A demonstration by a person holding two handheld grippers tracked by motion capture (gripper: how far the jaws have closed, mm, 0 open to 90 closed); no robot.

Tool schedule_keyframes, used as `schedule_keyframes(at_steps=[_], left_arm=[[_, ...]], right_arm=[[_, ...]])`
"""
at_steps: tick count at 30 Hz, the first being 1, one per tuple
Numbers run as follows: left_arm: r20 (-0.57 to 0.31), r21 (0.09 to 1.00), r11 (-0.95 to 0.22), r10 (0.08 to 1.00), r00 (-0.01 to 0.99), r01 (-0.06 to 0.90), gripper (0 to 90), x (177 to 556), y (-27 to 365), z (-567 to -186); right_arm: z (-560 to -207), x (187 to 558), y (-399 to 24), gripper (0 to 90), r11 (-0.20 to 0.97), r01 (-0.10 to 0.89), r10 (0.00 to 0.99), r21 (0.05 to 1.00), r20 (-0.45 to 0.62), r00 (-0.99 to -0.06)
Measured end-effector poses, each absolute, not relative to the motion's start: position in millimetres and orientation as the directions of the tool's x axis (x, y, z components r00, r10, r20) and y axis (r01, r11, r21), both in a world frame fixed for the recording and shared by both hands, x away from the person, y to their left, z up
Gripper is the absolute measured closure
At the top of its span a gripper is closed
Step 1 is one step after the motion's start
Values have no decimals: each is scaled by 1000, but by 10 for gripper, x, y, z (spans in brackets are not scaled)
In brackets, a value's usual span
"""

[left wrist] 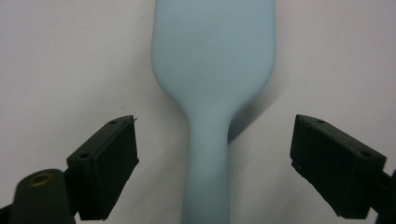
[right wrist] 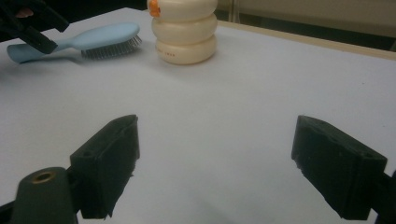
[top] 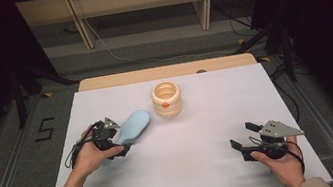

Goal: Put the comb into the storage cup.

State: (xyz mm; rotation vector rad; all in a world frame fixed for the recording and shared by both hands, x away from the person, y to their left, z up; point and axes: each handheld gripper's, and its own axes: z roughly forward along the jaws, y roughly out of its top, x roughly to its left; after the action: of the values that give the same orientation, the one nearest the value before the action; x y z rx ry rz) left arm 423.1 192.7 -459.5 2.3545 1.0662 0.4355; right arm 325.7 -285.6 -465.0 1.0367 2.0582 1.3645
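A pale blue hairbrush [top: 135, 125] lies bristles down on the white table [top: 192, 170], left of centre, its handle pointing toward the near left. My left gripper [top: 117, 140] is open and straddles that handle. In the left gripper view the handle [left wrist: 208, 177] runs up the middle between the two pads [left wrist: 105, 170], with a clear gap on each side. My right gripper [top: 243, 135] hovers open and empty over the near right of the table, aimed toward the brush [right wrist: 98, 39]. The right gripper view also shows the left gripper [right wrist: 32, 28] at the brush handle.
A cream ribbed container [top: 167, 99] with an orange mark stands upright just right of the brush head, toward the table's far side; it appears again as the container [right wrist: 184, 32] beside the bristles. Bare white surface lies between the two hands. Floor and cables lie beyond the far edge.
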Motion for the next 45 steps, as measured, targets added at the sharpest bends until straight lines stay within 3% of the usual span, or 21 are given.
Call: schedule_keyframes(at_steps=[21, 36, 45], left_arm=[[60, 471, -561, 790, 610, 680, 204, 4389, 1849, -4589], [34, 424, -590, 768, 639, 687, 346, 4498, 1828, -4605], [31, 406, -601, 762, 646, 689, 384, 4516, 1821, -4635]], right_arm=[[-4655, 3259, -2853, 160, 227, 339, 791, 913, 30, -611], [-4656, 3260, -2852, 160, 230, 339, 791, 912, 28, -612], [-4654, 3259, -2854, 160, 228, 338, 792, 913, 28, -610]])
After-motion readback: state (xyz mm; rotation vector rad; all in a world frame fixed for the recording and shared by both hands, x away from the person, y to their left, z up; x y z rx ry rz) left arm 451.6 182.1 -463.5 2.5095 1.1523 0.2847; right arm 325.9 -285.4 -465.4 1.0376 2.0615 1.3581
